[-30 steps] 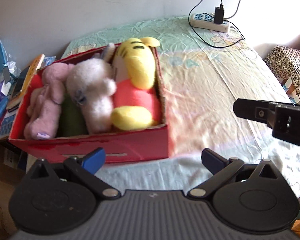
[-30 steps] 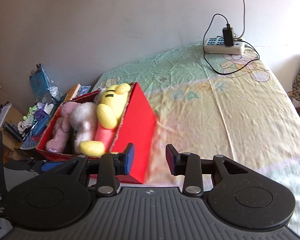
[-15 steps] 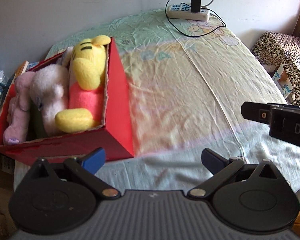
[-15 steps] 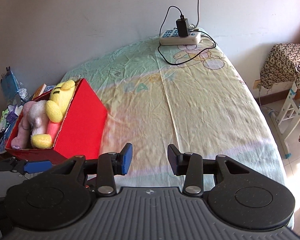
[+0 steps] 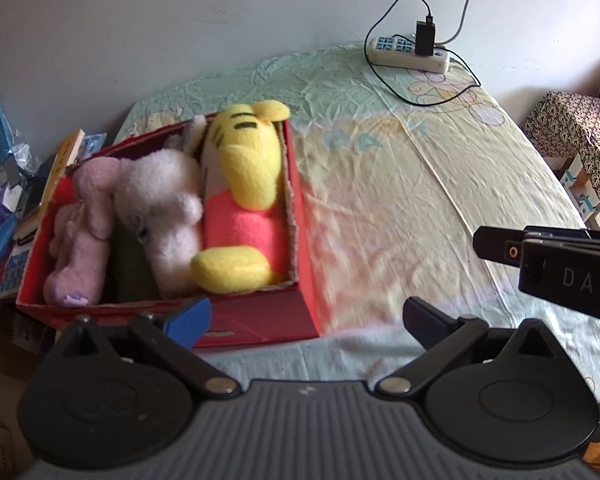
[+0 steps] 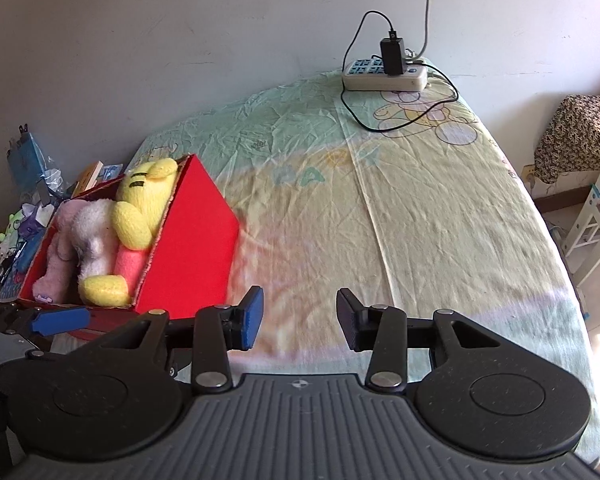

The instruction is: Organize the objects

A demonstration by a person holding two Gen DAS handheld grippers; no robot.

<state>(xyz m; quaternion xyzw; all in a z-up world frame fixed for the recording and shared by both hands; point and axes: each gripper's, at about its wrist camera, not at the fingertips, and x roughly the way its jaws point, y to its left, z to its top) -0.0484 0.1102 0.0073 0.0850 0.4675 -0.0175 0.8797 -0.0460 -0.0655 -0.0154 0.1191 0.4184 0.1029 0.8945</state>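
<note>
We've swung back toward the red box (image 5: pixel 256 320) of plush toys (image 5: pixel 240 200) at frame left, both hand-held grippers (image 5: pixel 306 314) (image 6: pixel 298 316) wide and empty; sorting looks done.

Black ribbed left tool (image 5: pixel 306 314), blue pad, silver screws, white "DAS" lettering

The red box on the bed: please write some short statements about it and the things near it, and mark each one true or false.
1. The yellow plush toy lies inside the red box. True.
2. The left gripper is shut on a pink plush toy. False: its jaws stand wide apart and hold nothing.
3. A power strip with a black charger plugged in lies at the far end of the bed. True.
4. The red box is empty. False: several plush toys fill it, among them a pale pink plush toy.
5. The right gripper is open and holds nothing. True.
</note>
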